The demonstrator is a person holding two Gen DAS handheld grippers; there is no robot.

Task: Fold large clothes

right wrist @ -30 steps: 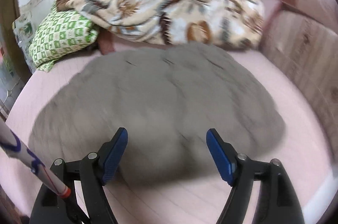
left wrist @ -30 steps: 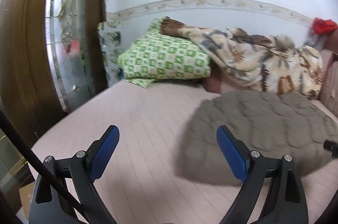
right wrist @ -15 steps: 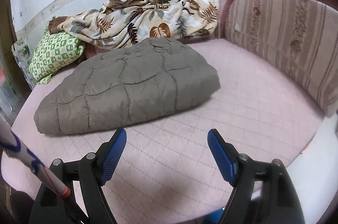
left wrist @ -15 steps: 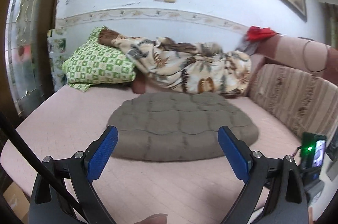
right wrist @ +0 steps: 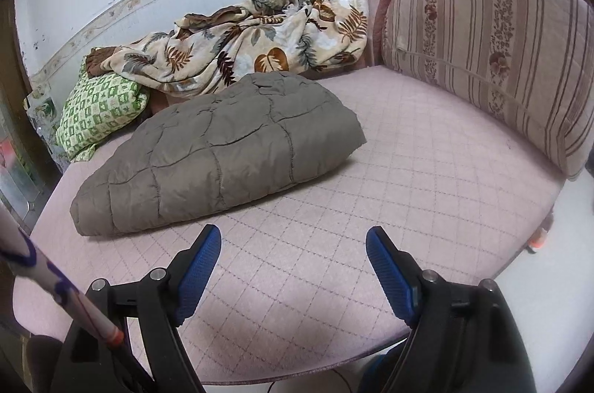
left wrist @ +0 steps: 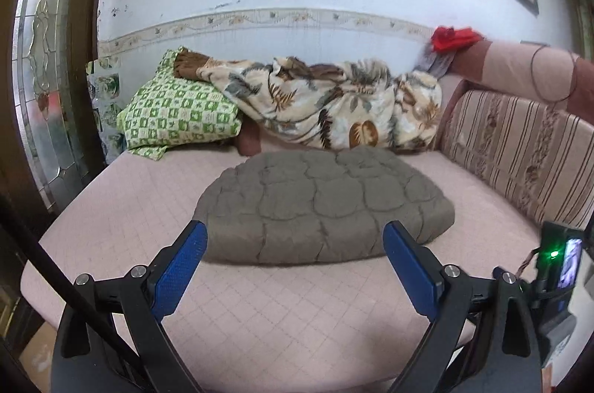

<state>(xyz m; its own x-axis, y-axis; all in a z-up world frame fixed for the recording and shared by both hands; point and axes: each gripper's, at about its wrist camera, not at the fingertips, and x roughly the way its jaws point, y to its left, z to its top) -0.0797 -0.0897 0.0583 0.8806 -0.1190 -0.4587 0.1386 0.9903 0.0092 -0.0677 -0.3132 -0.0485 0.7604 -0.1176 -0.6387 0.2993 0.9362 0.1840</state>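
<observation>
A: From the left wrist view, our left tongs [left wrist: 293, 257] gape wide and empty, just short of the grey quilted coat [left wrist: 323, 207] lying folded on the pink sofa seat [left wrist: 260, 311].

B: From the right wrist view, our right tongs [right wrist: 293, 257] gape wide too, empty, right of the coat [right wrist: 222, 151], probably because the fold looks finished.

A grey-brown quilted puffer garment [left wrist: 319, 207] [right wrist: 222, 155] lies folded into a thick, puffy, rounded bundle on the pink quilted mattress [left wrist: 260, 311], its far edge near the leaf-print blanket [left wrist: 326, 103].
</observation>
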